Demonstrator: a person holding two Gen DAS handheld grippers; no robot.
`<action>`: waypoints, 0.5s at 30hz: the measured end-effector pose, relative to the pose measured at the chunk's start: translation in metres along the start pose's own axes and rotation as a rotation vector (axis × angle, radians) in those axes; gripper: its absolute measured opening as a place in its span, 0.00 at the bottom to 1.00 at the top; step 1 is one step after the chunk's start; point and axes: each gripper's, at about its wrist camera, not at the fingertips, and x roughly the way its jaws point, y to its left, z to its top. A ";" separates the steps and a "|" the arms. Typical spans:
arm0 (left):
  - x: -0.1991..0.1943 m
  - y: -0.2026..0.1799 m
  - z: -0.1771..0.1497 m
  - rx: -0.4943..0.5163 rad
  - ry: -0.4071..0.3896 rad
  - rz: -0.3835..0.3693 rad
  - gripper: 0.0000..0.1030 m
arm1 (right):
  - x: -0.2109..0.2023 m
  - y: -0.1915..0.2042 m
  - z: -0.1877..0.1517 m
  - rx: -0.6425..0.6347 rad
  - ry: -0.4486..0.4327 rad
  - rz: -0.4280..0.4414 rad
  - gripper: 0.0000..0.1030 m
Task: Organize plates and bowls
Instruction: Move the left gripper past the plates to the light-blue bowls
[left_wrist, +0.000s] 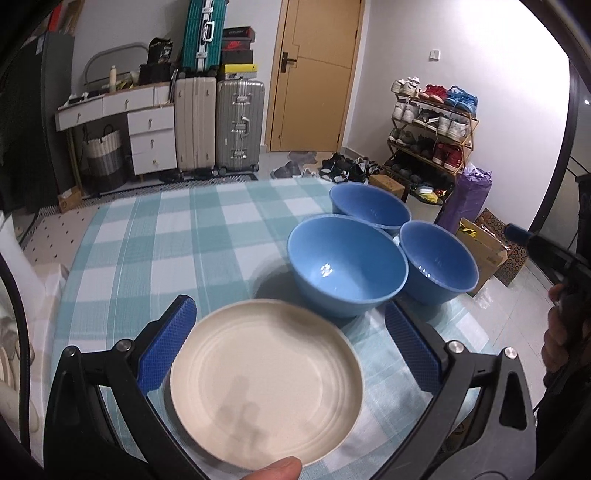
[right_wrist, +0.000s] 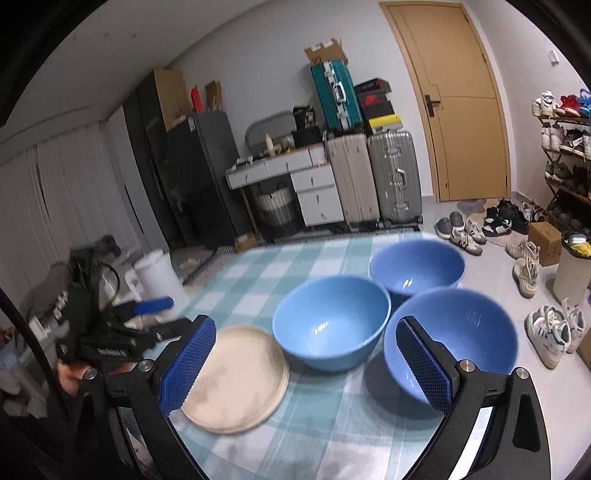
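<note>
So from where I was driving it, both grippers were up off the table with nothing in them. My left gripper (left_wrist: 290, 345) had its jaws spread wide, and the cream plate (left_wrist: 264, 380) sat flat on the checked cloth (left_wrist: 147, 236) below and between them, no pad touching it. From the right wrist view that plate (right_wrist: 236, 376) looked like more than one stacked, but it was too blurry to be sure. My right gripper (right_wrist: 306, 369) was just as wide apart, with the nearest bowl (right_wrist: 458, 332) showing behind its right finger and nothing clamped. Past the plate were three blue bowls bunched together, all upright: the middle bowl (left_wrist: 347, 262) just beyond the plate, the right one (left_wrist: 437, 260) beside it, and the far bowl (left_wrist: 369, 206) near the table's back edge. Way behind all that were the suitcases (left_wrist: 218, 125), the door (left_wrist: 317, 74) and a shoe rack (left_wrist: 432, 129).
</note>
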 end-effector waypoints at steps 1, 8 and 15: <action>-0.001 -0.004 0.006 0.005 -0.006 -0.006 0.99 | -0.006 -0.003 0.007 0.008 -0.018 -0.004 0.97; -0.003 -0.021 0.039 0.011 -0.037 -0.015 0.99 | -0.031 -0.016 0.036 0.015 -0.084 -0.056 0.98; 0.013 -0.033 0.070 0.015 -0.030 -0.029 0.99 | -0.038 -0.038 0.050 0.040 -0.079 -0.094 0.98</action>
